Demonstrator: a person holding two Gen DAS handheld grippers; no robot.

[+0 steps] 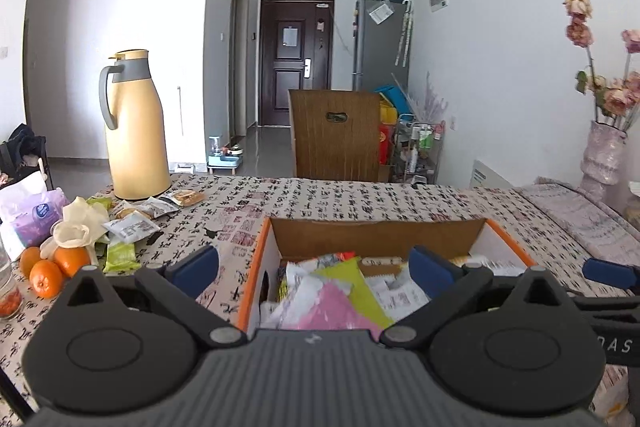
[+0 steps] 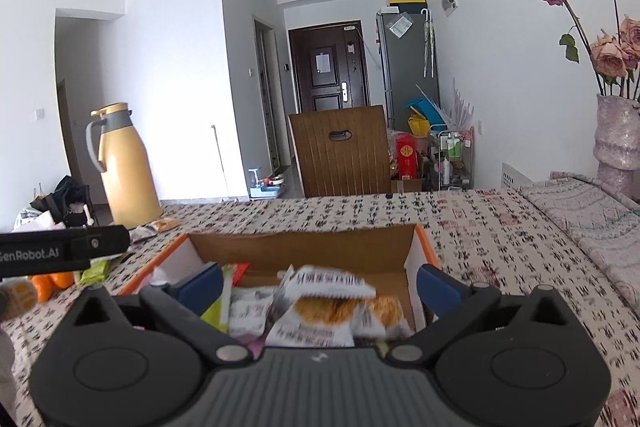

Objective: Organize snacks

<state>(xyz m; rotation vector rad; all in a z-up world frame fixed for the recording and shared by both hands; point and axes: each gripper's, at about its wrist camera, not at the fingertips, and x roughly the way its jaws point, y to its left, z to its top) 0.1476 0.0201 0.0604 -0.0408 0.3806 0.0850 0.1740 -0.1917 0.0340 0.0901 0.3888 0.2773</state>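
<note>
Both grippers hang over an open cardboard box [image 1: 376, 231] with orange edges on a patterned tablecloth [image 1: 320, 195]: the left gripper [image 1: 314, 265] and right gripper [image 2: 318, 285] each have their blue-padded fingers spread wide, grasping nothing. The box holds a loose heap of crinkly snack packets [image 2: 332, 303], white, pink and lime green, while more packets [image 1: 132, 227] lie to the far left near a smooth tall yellow jug [image 1: 138, 127] and round oranges [image 1: 56, 267]. To do the next pick well, a gripper probably should reach left and pinch one flat packet by its edge.
</note>
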